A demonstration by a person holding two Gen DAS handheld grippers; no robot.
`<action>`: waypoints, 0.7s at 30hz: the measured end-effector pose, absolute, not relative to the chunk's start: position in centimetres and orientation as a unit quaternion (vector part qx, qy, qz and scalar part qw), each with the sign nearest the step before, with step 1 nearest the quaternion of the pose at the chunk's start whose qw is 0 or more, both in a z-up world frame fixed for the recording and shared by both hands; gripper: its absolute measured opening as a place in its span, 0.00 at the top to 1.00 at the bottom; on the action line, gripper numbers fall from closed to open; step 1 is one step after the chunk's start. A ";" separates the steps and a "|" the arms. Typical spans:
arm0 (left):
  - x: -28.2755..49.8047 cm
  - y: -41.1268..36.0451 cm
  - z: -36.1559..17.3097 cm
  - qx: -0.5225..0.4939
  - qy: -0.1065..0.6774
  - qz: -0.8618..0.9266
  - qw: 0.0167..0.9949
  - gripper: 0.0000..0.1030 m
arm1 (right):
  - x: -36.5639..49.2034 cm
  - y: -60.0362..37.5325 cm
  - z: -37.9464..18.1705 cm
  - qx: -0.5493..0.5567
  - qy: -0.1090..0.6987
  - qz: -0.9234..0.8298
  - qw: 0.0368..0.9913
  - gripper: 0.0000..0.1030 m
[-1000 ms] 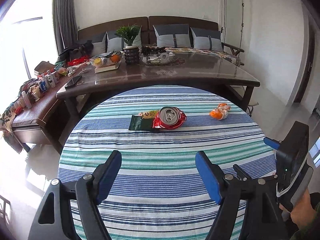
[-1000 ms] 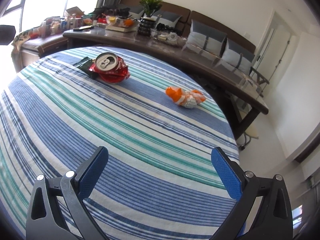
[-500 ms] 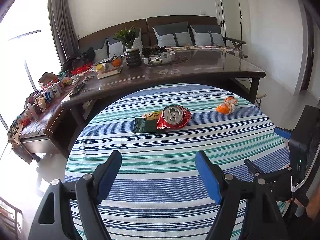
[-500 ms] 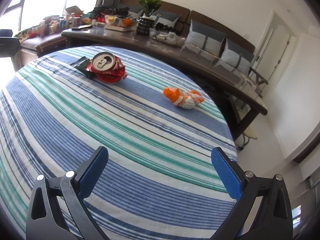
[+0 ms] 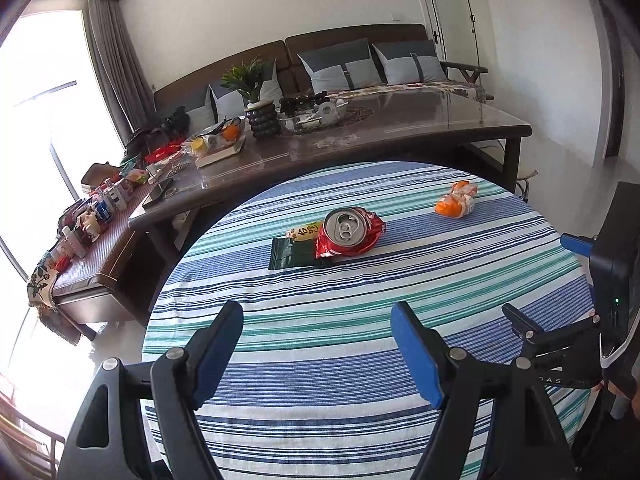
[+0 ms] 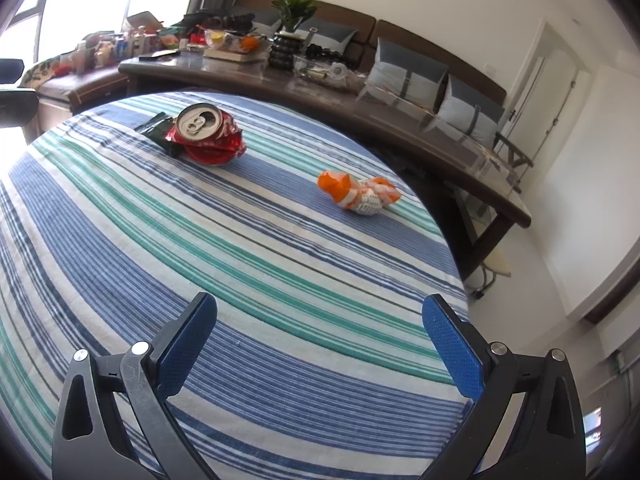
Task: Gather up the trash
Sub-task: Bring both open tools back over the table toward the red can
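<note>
Both grippers, left point(image 5: 316, 344) and right point(image 6: 320, 340), hover spread wide and empty over bare striped tablecloth point(image 6: 280, 280). Crushed red can point(image 6: 208, 134) and crumpled orange wrapper point(image 6: 356, 194) sit well ahead, the wrapper nearer the round table's far edge.

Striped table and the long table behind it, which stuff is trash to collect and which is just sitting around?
Trash to collect:
crushed red can
dark green wrapper
yellow wrapper
orange crumpled wrapper

Just lying about:
potted plant
fruit tray
cushions

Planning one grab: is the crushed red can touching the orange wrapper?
Apart. The right wrist view shows bare striped cloth between the crushed red can and the orange wrapper.
</note>
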State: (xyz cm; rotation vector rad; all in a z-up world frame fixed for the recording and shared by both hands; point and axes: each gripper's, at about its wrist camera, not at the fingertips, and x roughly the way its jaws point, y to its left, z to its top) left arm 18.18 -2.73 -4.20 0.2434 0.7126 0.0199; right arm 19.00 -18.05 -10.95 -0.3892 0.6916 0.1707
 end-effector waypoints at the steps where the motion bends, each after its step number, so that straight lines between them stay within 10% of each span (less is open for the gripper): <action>1: 18.2 -2.8 -4.2 0.120 0.348 0.009 0.930 0.24 | 19.0 -18.1 -10.9 -0.189 0.337 0.083 0.919 0.01; 21: 24.3 4.0 -12.0 -0.021 0.437 0.008 0.899 0.23 | 23.4 -21.8 -11.0 -0.113 0.369 0.065 0.920 0.01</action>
